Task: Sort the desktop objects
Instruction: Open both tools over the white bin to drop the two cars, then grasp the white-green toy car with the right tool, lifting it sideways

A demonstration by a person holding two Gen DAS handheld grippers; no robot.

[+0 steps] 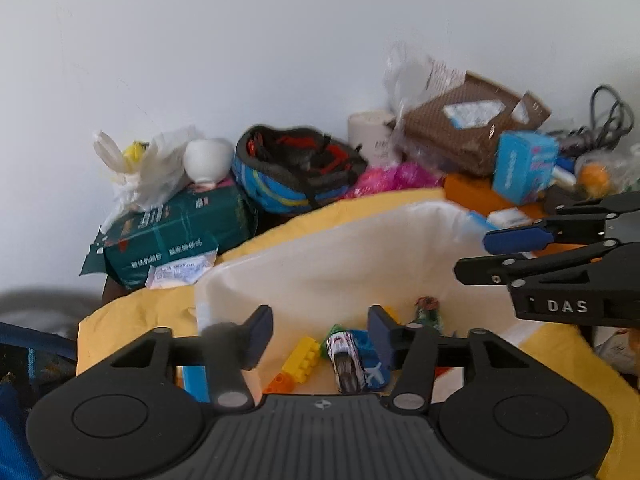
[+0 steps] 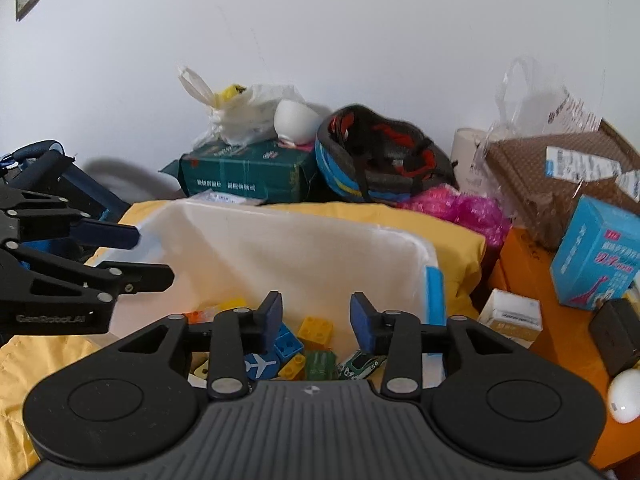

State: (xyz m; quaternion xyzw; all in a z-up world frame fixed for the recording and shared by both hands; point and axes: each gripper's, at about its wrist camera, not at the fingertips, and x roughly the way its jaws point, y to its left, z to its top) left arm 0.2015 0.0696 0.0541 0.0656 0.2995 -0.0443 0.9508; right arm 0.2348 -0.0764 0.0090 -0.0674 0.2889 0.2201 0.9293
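While both grippers hang over it, the white bin [image 2: 280, 248] sits on a yellow cloth [image 2: 452, 240] with a jumble of toys on its floor. Seen from the left wrist, the left gripper [image 1: 320, 334] has its jaws spread and nothing between the pads; below the gap lie a yellow brick [image 1: 302, 358], an orange brick [image 1: 280, 384], a white toy car [image 1: 346, 360] and a blue plane block [image 1: 374, 372], with a small green figure [image 1: 428, 314] farther in on the right. Seen from the right wrist, the right gripper [image 2: 316, 324] is also released, its pads apart and gripping nothing; beneath it are a yellow block [image 2: 317, 330], a blue block [image 2: 288, 344], a green block [image 2: 320, 364] and a green toy car [image 2: 362, 364], all inside the bin.

Each gripper shows in the other's view, coming in from the side above the bin's rim.

Behind the bin, against the far wall, stand a green pack [image 2: 248, 176] with a white bowl [image 2: 294, 120] and a plastic bag [image 2: 240, 116] on it, a helmet [image 2: 380, 156], and a brown box [image 2: 560, 176]. Pink wrap [image 2: 460, 208] lies just beside the cloth. On the right, a blue box [image 2: 596, 256] stands on the orange tabletop [image 2: 568, 344], near a small white box [image 2: 512, 316].
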